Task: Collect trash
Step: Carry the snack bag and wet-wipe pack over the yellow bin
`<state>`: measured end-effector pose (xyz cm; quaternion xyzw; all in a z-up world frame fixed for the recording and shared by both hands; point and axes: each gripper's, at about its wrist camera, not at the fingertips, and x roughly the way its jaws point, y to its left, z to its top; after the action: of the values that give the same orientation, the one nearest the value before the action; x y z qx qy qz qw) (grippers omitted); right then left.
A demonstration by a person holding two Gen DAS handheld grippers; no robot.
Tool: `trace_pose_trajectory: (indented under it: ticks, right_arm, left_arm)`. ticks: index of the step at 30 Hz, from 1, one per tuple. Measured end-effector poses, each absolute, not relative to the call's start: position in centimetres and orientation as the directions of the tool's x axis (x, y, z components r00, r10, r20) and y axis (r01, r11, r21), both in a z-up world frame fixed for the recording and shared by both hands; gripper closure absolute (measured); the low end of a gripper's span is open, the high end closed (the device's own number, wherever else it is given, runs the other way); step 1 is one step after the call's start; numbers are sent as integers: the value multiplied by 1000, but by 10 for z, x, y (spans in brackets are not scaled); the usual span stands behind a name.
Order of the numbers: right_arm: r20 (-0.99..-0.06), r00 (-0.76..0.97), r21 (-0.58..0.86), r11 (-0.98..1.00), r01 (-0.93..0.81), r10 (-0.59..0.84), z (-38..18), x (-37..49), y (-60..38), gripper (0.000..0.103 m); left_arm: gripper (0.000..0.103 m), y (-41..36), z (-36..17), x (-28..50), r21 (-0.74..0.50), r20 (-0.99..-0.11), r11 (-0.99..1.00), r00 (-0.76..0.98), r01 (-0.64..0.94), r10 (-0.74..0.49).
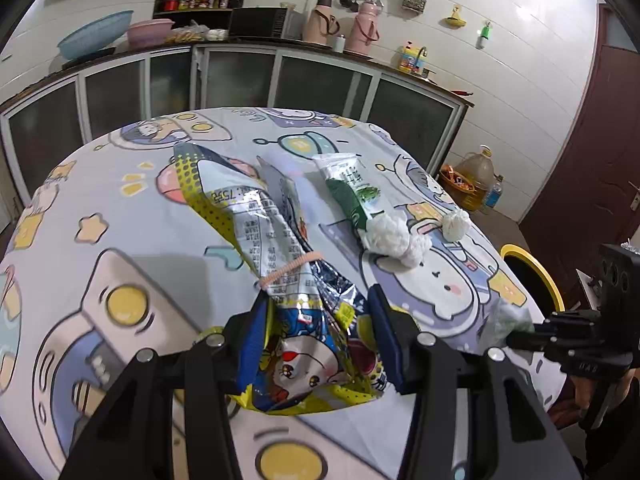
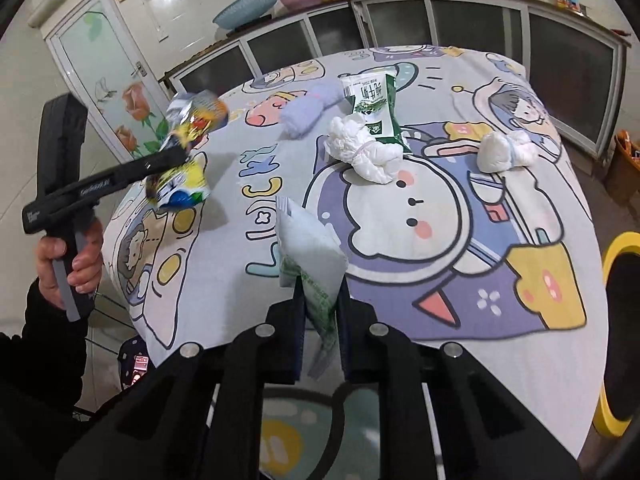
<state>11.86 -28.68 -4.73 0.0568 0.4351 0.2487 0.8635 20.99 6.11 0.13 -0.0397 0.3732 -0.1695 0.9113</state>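
Here, both grippers are loaded. Left gripper (image 1: pixel 318 320): jaws at a middling gap, pads pressed on the near end of a crumpled snack bag (image 1: pixel 272 248), yellow, blue and silver, with a pink band (image 1: pixel 290 268) round its middle. In the left wrist view the bag stretches away from the jaws over the table (image 1: pixel 120 208). In the right wrist view the same gripper (image 2: pixel 176 156) sits at the left table edge with the bag (image 2: pixel 188 148) clear of the cloth; a hand (image 2: pixel 72 260) grips the handle below.

Right gripper (image 2: pixel 320 300): jaws narrow, closed on a pale white-green wrapper (image 2: pixel 312 256) that stands up between the fingers (image 2: pixel 296 320). In the left wrist view it enters from the right edge (image 1: pixel 516 330), wrapper blurred (image 1: pixel 504 320).

On the table, cartoon-print cloth:
- green-white pouch (image 2: pixel 374 110), far centre, lying flat.
- white wad (image 2: pixel 366 152) just near of the pouch, touching its near end.
- second white wad (image 2: pixel 504 152), right of the first, well apart.
- lilac cloth roll (image 2: pixel 306 114), left of the pouch.

Yellow-rimmed bin (image 2: pixel 616 248) stands off the right table edge; only part of the rim shows. Cabinets (image 1: pixel 240 76) run behind the table.
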Motion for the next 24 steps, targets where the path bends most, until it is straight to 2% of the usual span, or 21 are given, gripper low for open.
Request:
trace_pose_trajectory:
  ticks: [11,24]
  right_arm:
    - [-711,550,334,899,-284,438,-48,92,-327,89]
    - [-687,663,337,939,-73,298,-40,66,-424,89]
  left_arm:
    - [57,53,-3,179,-221,-673,928,641,300,-368]
    - [56,-63,6,195,-199,-664,833,554,516,-502]
